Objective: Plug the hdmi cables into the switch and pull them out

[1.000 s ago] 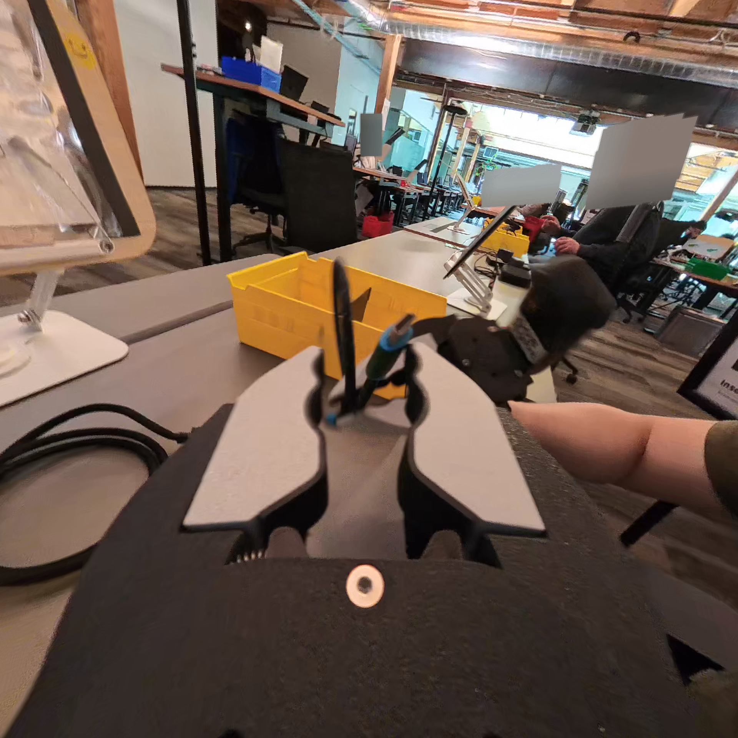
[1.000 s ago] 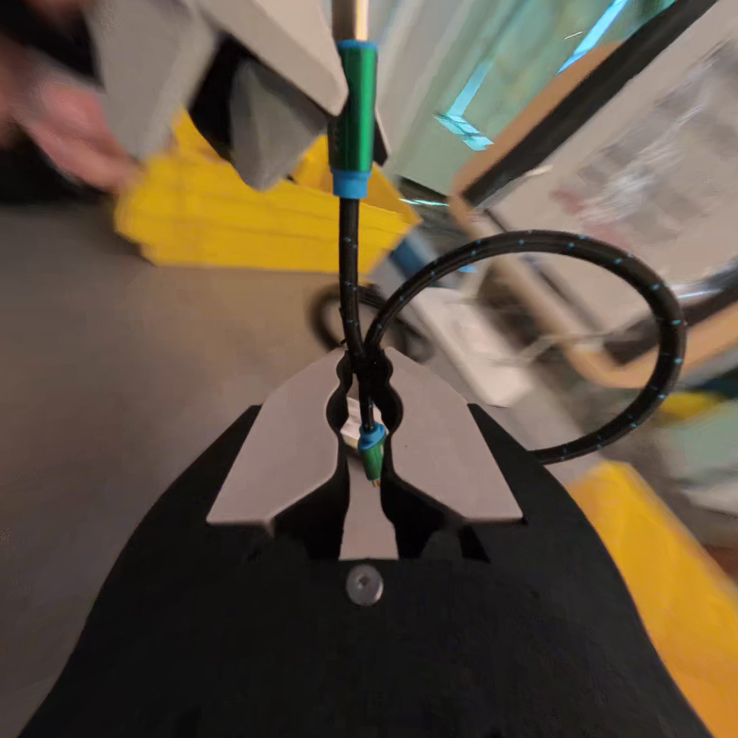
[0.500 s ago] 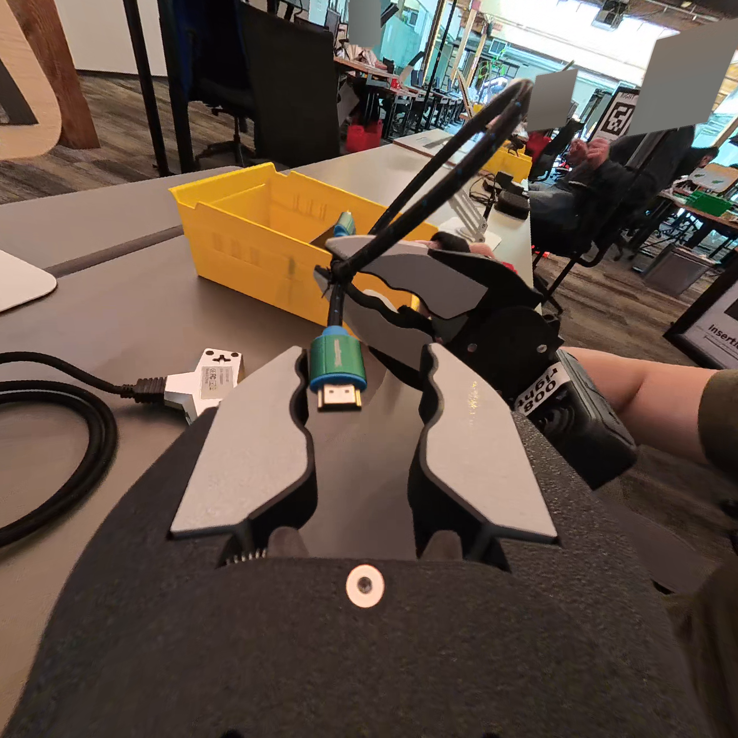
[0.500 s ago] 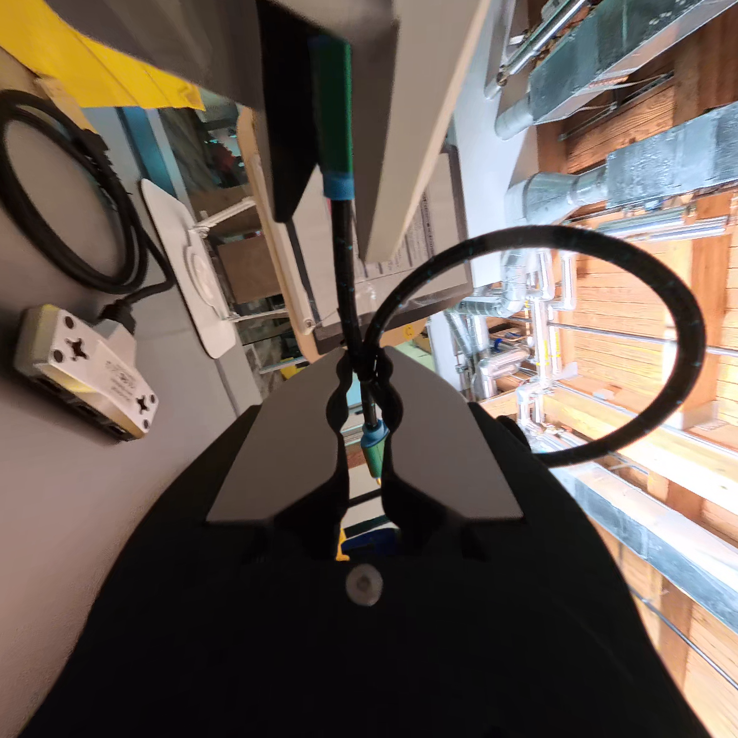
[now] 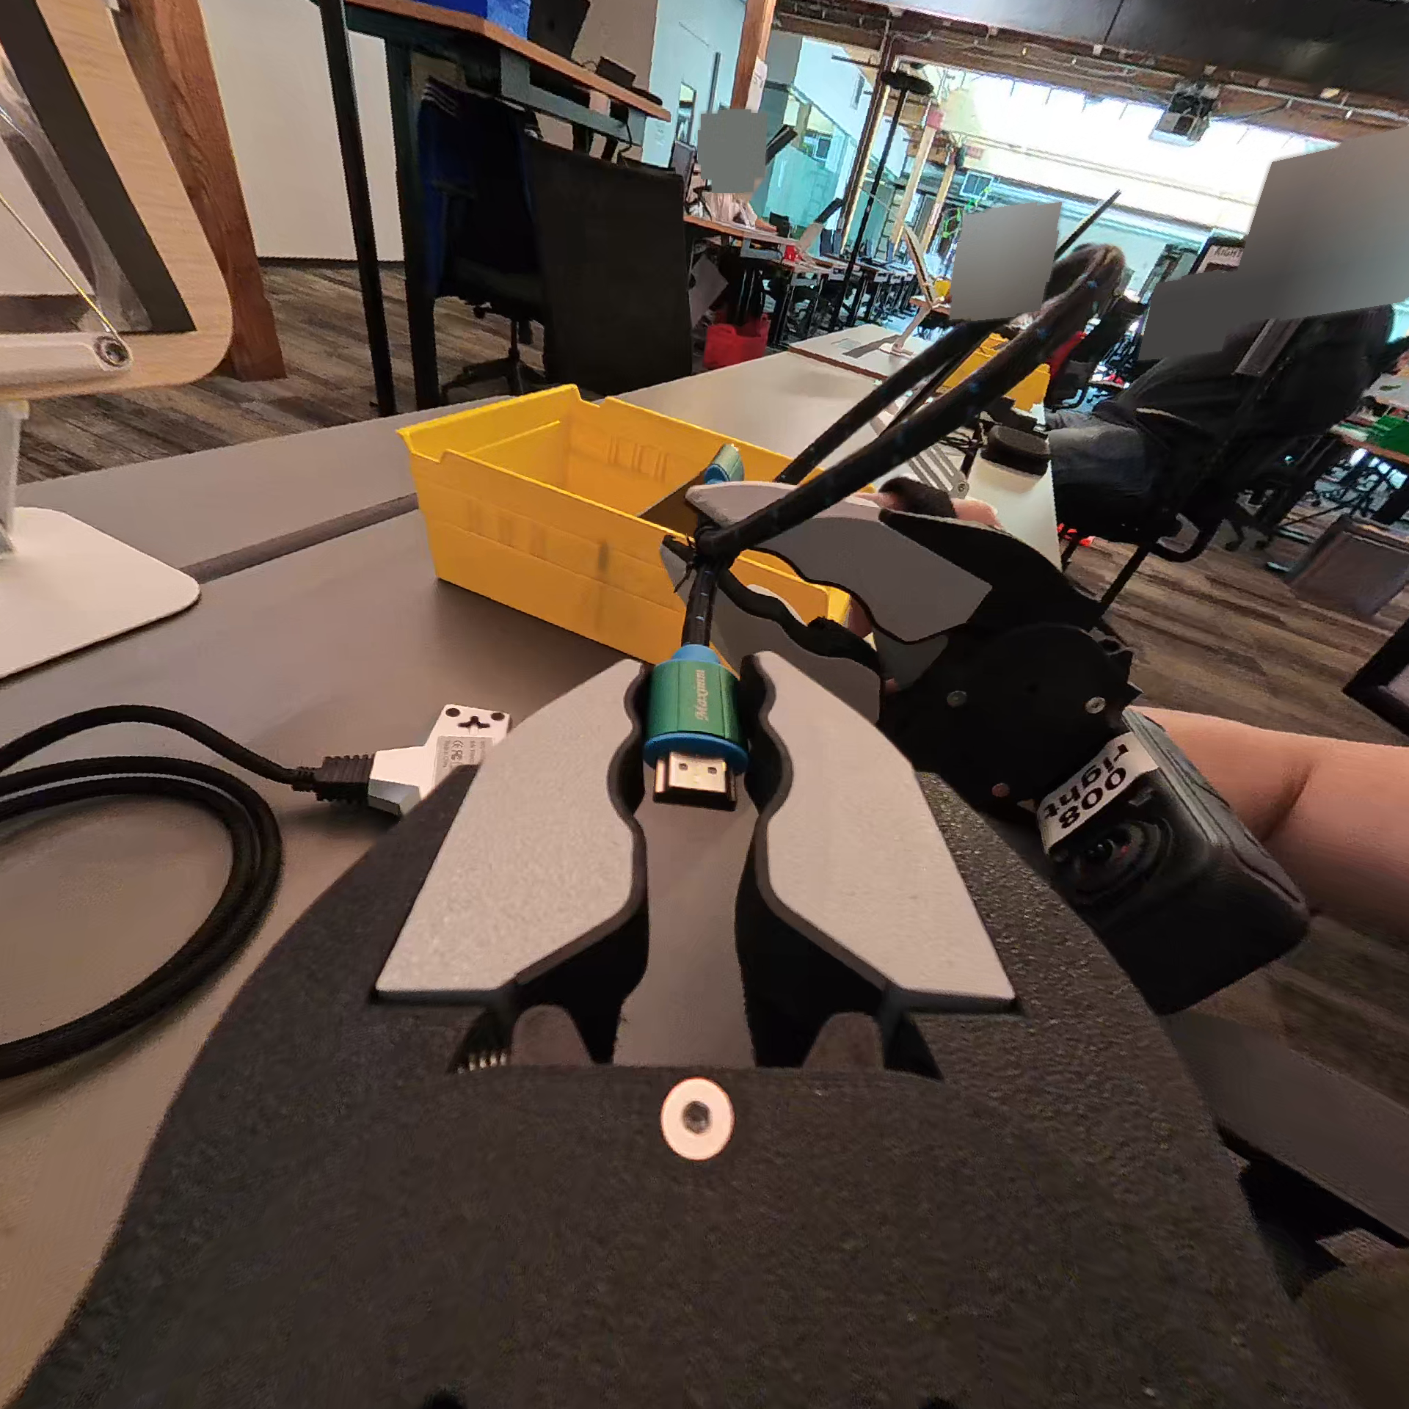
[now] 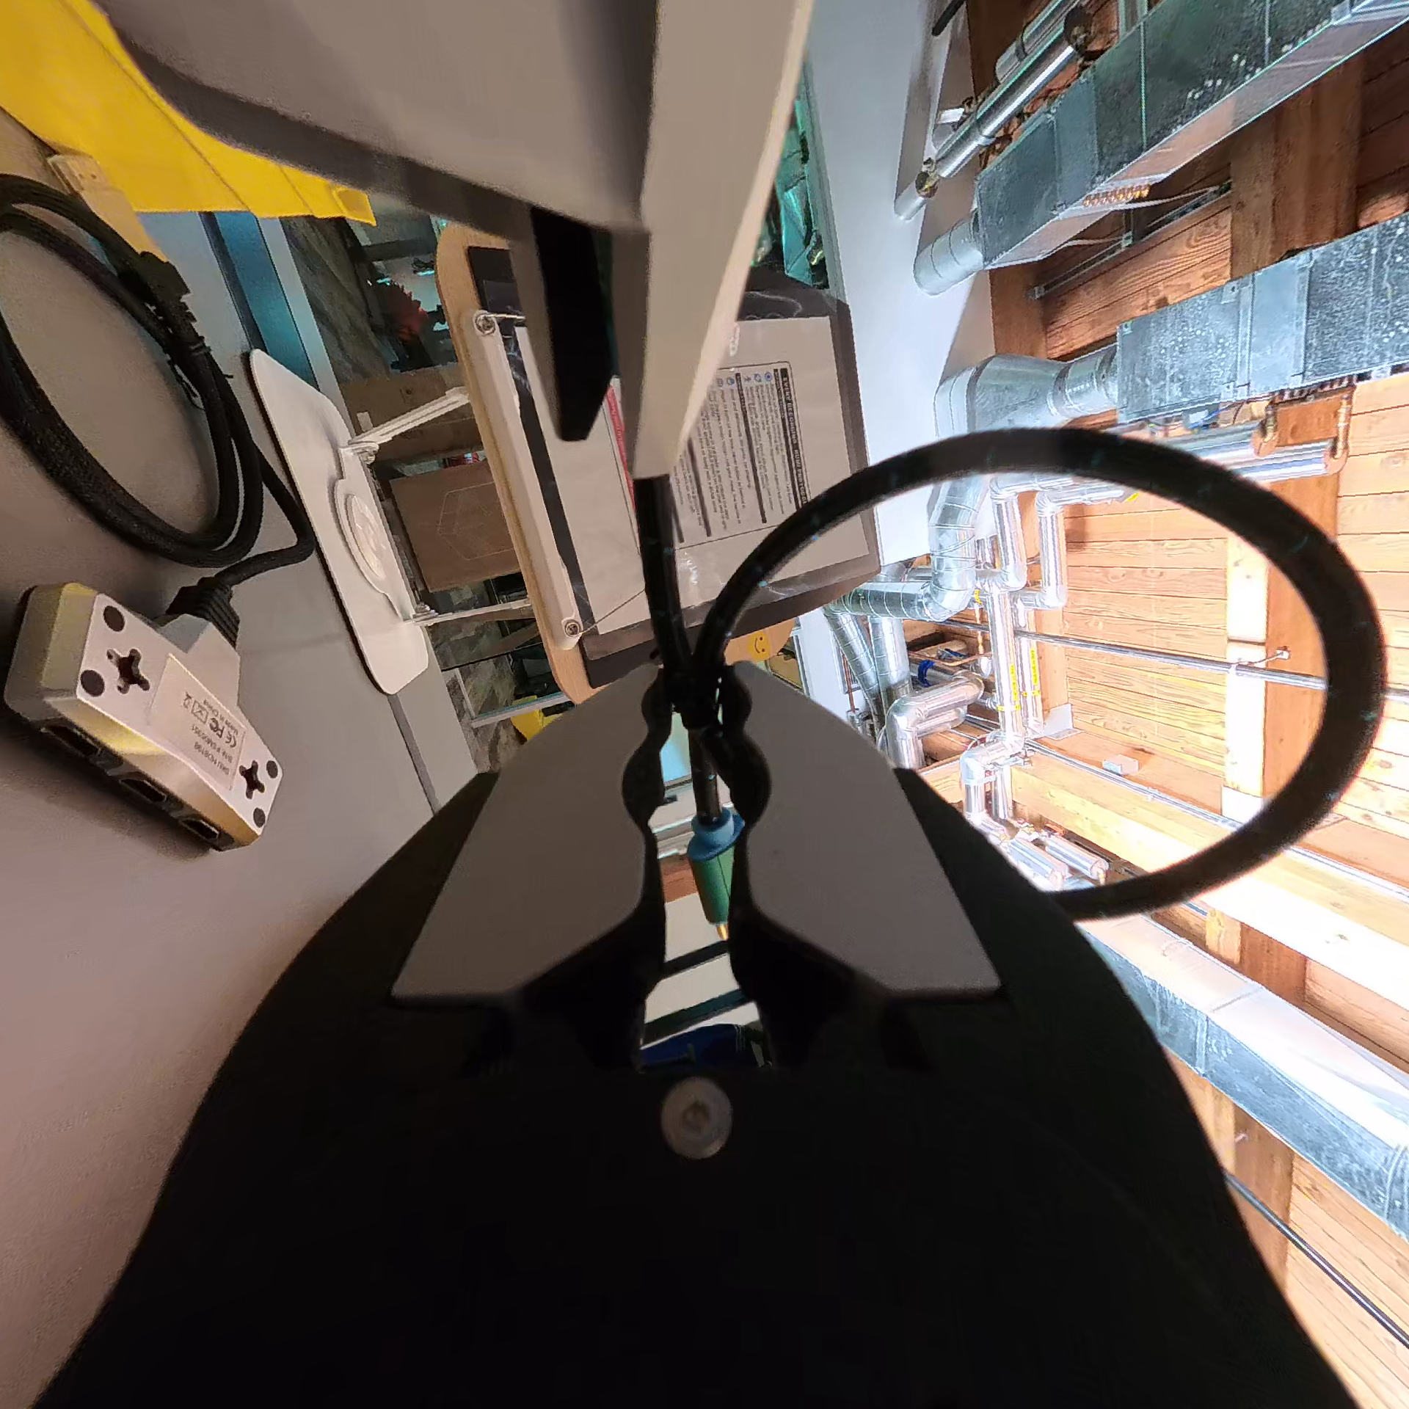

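Note:
One black braided HDMI cable point(image 5: 900, 434) has a green plug at each end. My left gripper point(image 5: 692, 675) is shut on one green plug point(image 5: 692, 724), whose gold connector points back at the camera. My right gripper point(image 5: 709, 545) is just beyond it, turned on its side. In its own view my right gripper point(image 6: 690, 686) is shut on the cable where its loop point(image 6: 1327, 686) crosses. The other green plug point(image 6: 713, 869) lies between the fingers. The silver switch point(image 5: 457, 743) lies on the table to the left, apart from both grippers. It shows its row of ports in the right wrist view point(image 6: 145, 717).
The switch's own black lead point(image 5: 190, 854) coils on the grey table point(image 5: 305, 625) at left. A yellow bin point(image 5: 564, 495) stands behind the grippers. A white stand point(image 5: 69, 587) with a framed sign point(image 6: 747, 488) is at far left. People sit at desks beyond. The gap from one gripper's tips to the other's is roughly 6 cm. From the right gripper's tips to the silver switch point(image 5: 457, 743) is close to 15 cm. Seen from the right wrist view point(image 6: 225, 747) as well.
My left gripper has closed on the green plug that was loose between its open fingers half a second ago. My right gripper keeps its hold on the cable loop.

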Demonstrator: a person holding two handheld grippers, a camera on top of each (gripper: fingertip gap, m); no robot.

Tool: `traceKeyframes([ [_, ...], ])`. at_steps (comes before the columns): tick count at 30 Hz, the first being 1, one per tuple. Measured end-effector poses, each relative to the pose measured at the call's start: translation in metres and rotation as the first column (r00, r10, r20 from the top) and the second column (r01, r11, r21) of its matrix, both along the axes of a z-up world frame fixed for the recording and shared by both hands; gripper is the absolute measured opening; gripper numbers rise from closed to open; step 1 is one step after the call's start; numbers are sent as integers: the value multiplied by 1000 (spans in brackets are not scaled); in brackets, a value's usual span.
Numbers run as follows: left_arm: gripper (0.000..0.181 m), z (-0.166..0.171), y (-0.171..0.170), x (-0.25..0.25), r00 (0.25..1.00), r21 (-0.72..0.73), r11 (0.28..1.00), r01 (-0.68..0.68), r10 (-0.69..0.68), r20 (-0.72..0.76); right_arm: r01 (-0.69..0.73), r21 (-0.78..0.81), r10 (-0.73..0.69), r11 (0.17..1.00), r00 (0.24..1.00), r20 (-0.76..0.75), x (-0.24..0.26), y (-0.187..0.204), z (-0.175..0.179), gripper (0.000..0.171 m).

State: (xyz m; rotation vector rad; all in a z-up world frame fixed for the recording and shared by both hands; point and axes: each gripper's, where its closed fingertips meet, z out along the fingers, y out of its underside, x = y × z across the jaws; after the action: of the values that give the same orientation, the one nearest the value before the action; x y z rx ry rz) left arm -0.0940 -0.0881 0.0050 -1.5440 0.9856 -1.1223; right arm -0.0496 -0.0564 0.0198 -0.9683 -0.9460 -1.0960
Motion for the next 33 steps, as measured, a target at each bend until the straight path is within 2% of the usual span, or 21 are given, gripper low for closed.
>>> traceKeyframes([
  [6,21,6,2,-2,999,30,999,-23,22,31,-86,6,86,996,996,-37,-4,-6,2,17],
  [10,21,10,7,-7,996,35,998,-48,45,73,-149,12,149,989,987,-55,-15,-13,4,30],
  [12,21,13,10,-10,994,36,998,-53,50,92,-226,11,226,974,972,-68,-27,-23,5,30],
  [14,21,19,12,-15,992,45,997,-58,53,114,-365,-36,357,930,924,-138,-43,-36,0,21],
  [16,21,26,14,-22,988,59,996,-69,60,141,-545,-189,495,817,830,-256,-63,-47,-19,7],
  [17,21,31,14,-25,986,69,996,-65,54,155,-628,-244,524,739,763,-379,-69,-49,-28,5],
  [18,21,35,12,-27,985,77,996,-54,40,170,-722,-324,534,611,678,-506,-79,-52,-41,6],
  [19,21,39,9,-28,983,81,996,-32,16,184,-798,-389,491,460,594,-638,-86,-54,-54,11],
  [20,21,41,4,-27,980,85,996,11,-27,196,-860,-401,405,317,505,-762,-92,-54,-62,24],
  [21,21,44,-4,-24,975,91,994,59,-77,209,-914,-365,312,176,403,-860,-97,-56,-64,37],
  [22,21,46,-12,-22,967,96,989,112,-130,220,-955,-288,221,69,296,-929,-98,-57,-60,50],
  [23,21,47,-22,-18,955,98,979,176,-194,223,-983,-186,151,-2,184,-971,-95,-56,-50,63],
  [24,21,47,-31,-15,943,95,969,229,-245,225,-996,-71,122,-50,65,-990,-89,-57,-36,62],
  [25,21,47,-36,-13,934,97,961,258,-274,228,-998,25,130,-62,-33,-991,-81,-57,-22,61],
  [27,21,46,-47,-9,915,105,943,317,-333,227,-989,131,225,-69,-143,-964,-65,-65,2,57],
  [30,21,50,-59,-8,882,114,919,378,-394,260,-985,162,364,-51,-169,-916,-55,-81,21,54],
  [33,21,48,-75,-3,837,112,879,462,-475,273,-979,188,366,-84,-206,-908,-56,-92,27,49],
])
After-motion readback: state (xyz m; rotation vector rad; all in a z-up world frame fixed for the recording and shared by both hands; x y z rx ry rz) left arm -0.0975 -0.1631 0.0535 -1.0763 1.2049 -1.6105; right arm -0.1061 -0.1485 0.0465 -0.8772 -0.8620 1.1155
